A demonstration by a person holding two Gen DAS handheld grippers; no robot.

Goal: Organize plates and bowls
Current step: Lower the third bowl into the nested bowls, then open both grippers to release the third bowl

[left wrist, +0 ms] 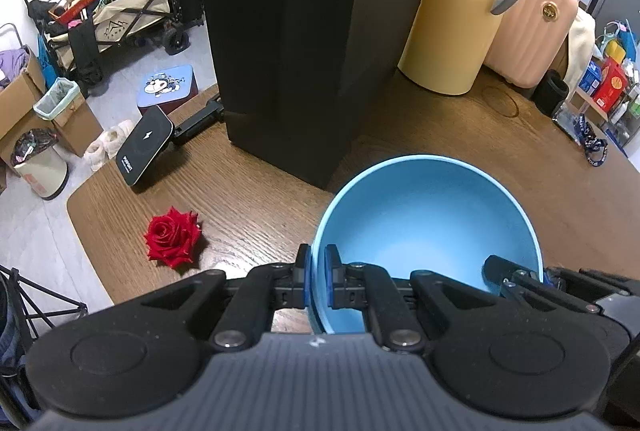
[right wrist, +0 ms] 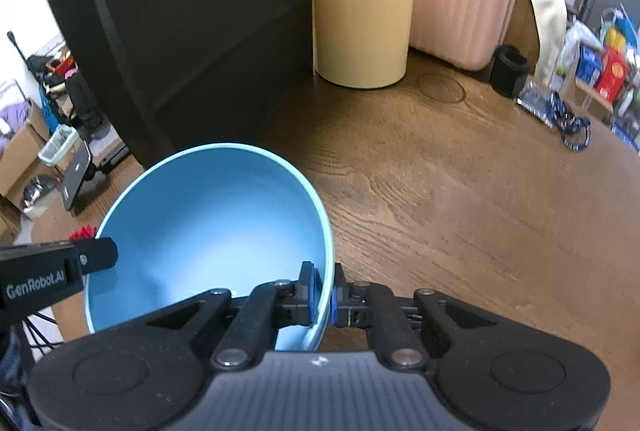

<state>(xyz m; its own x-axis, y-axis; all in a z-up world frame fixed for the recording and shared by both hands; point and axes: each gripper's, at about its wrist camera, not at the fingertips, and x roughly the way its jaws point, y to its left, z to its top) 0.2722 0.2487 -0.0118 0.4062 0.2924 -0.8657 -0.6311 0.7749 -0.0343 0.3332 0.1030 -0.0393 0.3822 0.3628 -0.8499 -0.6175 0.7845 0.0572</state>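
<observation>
Both hand-held grippers I operate clamp one empty, round light-blue bowl (left wrist: 432, 227) above the brown wood-grain worktop (right wrist: 460, 199): left hand-held gripper (left wrist: 318, 273) on its left rim, right hand-held gripper (right wrist: 325, 291) on its right rim. "GenRobot.AI" marks the left tool.

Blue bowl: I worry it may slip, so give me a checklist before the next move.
1. Left claw shut on the blue bowl rim: ok.
2. Right claw shut on the opposite rim: ok.
3. Bowl is empty: ok.
4. Wooden table to the bowl's right is free: ok.
5. Clear of the black bag: ok, though close.
6. Bowl lifted off the table: cannot tell.
</observation>
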